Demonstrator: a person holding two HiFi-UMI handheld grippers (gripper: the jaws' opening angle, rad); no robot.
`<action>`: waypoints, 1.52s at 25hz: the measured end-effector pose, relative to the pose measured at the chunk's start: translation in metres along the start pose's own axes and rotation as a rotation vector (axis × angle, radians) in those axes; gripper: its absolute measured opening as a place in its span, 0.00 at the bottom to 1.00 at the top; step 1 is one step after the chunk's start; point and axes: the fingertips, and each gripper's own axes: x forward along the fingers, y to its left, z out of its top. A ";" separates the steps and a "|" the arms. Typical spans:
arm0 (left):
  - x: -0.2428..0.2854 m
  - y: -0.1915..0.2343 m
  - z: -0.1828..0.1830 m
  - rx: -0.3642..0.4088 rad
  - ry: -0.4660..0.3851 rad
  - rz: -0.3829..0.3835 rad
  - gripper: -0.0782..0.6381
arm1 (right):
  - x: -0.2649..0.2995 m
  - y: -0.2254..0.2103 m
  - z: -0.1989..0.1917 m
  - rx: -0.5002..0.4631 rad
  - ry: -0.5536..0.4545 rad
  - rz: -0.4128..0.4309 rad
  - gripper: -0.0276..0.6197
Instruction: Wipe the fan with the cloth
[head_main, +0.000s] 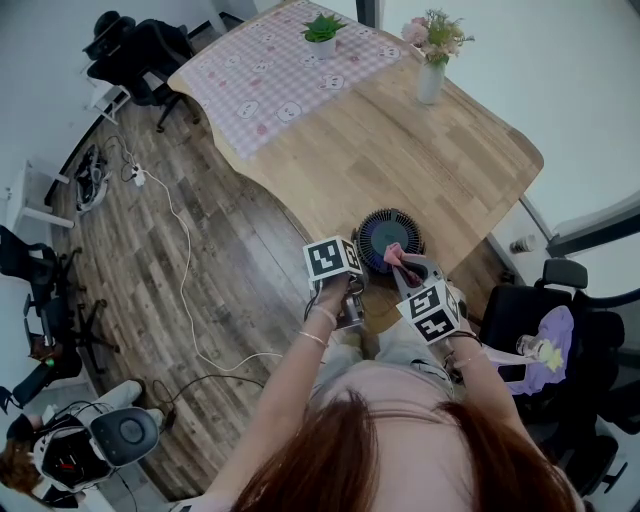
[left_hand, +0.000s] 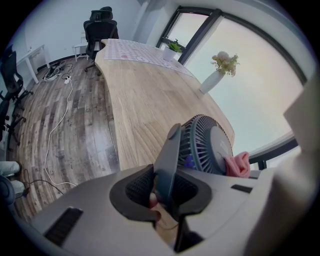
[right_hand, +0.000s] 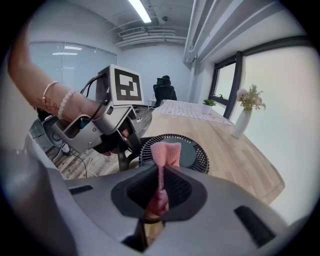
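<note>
Left tongs clamp the stand of the fan; right tongs pinch the pink cloth, which lies on its grille.

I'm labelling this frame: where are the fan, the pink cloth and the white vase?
fan (head_main: 381, 232): head view, central hub.
pink cloth (right_hand: 167, 152): right gripper view, upper end.
white vase (head_main: 430, 82): head view, body.
</note>
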 end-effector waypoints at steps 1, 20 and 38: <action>0.000 0.000 0.000 0.001 0.001 0.000 0.21 | 0.000 0.001 0.001 -0.012 0.004 0.001 0.09; 0.000 0.000 0.000 0.013 0.009 -0.012 0.21 | 0.011 0.021 0.012 -0.115 0.040 0.087 0.09; 0.000 -0.003 -0.001 0.027 0.035 -0.040 0.22 | 0.023 0.028 0.024 -0.166 0.066 0.116 0.09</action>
